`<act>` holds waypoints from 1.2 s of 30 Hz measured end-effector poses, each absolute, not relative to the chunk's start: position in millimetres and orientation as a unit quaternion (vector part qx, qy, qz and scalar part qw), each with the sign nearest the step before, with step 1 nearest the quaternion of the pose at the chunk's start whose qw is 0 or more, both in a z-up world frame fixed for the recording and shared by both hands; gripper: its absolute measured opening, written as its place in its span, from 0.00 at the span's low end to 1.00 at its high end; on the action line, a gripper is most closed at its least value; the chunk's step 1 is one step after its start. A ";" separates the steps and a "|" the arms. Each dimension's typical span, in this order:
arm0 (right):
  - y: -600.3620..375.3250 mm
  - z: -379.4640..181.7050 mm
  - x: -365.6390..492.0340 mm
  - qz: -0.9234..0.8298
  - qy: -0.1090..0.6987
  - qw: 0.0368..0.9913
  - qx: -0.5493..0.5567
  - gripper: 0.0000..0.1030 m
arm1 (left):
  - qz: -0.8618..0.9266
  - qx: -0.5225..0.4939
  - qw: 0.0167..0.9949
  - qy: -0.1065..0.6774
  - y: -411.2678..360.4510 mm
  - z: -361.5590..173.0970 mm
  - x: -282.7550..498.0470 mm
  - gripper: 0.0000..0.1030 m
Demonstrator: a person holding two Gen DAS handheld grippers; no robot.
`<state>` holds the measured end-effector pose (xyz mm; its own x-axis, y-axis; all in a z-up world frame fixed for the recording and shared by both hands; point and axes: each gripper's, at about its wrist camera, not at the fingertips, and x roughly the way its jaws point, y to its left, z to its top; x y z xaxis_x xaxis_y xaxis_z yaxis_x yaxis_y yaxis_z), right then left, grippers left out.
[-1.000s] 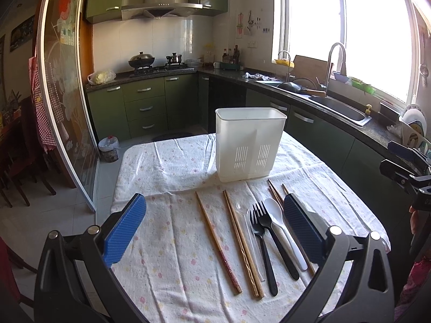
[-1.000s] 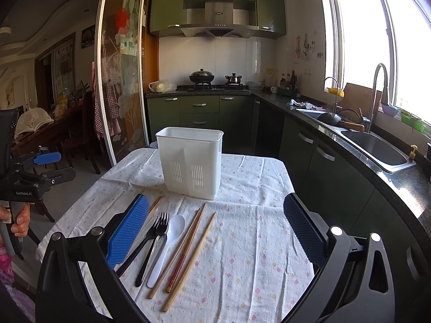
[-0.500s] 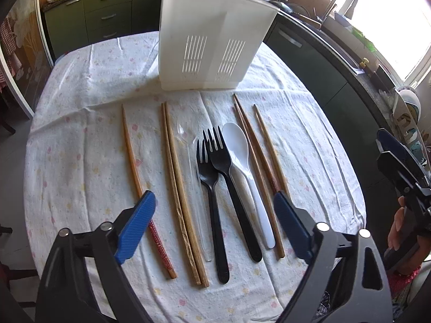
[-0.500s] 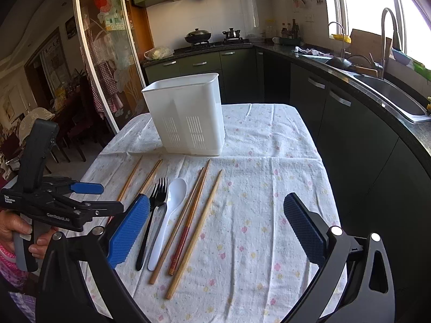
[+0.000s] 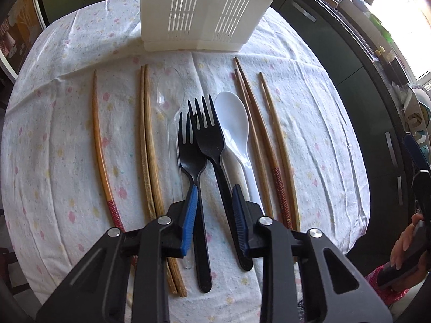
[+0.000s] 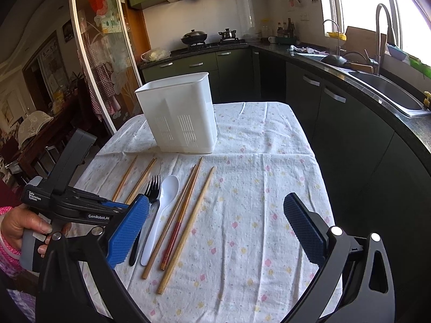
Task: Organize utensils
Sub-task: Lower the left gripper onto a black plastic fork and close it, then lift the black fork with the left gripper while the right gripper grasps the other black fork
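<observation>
Utensils all lie on the tablecloth (image 5: 309, 113), white caddy (image 6: 177, 115) unfilled; left gripper (image 5: 214, 210) narrows, part-closed, around two black forks (image 5: 204, 145), right gripper (image 6: 215, 231) spread idle.

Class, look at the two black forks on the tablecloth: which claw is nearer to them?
Left. The left claw straddles the black forks' handles, fingers part closed; the right claw hangs open, off to their right.

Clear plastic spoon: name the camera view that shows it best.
Left wrist view. The clear plastic spoon lies in full sight there, between the paired chopsticks and the black forks. The right wrist view does not show it clearly.
</observation>
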<state>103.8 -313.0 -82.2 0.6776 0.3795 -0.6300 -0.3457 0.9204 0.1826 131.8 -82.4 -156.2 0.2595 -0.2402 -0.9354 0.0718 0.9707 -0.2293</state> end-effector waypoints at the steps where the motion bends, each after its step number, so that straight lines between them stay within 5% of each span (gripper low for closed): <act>1: -313.3 -81.5 103.4 0.198 0.348 0.916 0.024 0.96 | -0.095 -0.069 0.791 0.601 -82.0 -157.6 132.1 0.24; 9: -313.8 -79.1 101.2 0.196 0.345 0.918 0.019 0.96 | -0.078 -0.050 0.787 0.609 -76.9 -165.0 135.5 0.21; 12: -310.1 -78.8 101.5 0.200 0.347 0.916 0.015 0.96 | -0.070 -0.024 0.794 0.604 -83.2 -165.6 141.2 0.09; 22: -253.6 -92.1 120.1 0.253 0.399 0.880 -0.040 0.95 | -0.077 -0.066 0.829 0.550 -55.1 -140.1 136.8 0.08; 27: -195.9 -120.6 130.7 0.289 0.440 0.846 -0.085 0.71 | -0.061 -0.058 0.870 0.486 -38.3 -102.7 122.3 0.08; 36: -144.9 -171.6 149.9 0.264 0.493 0.820 -0.121 0.50 | -0.067 -0.048 0.889 0.451 -35.6 -83.4 107.6 0.08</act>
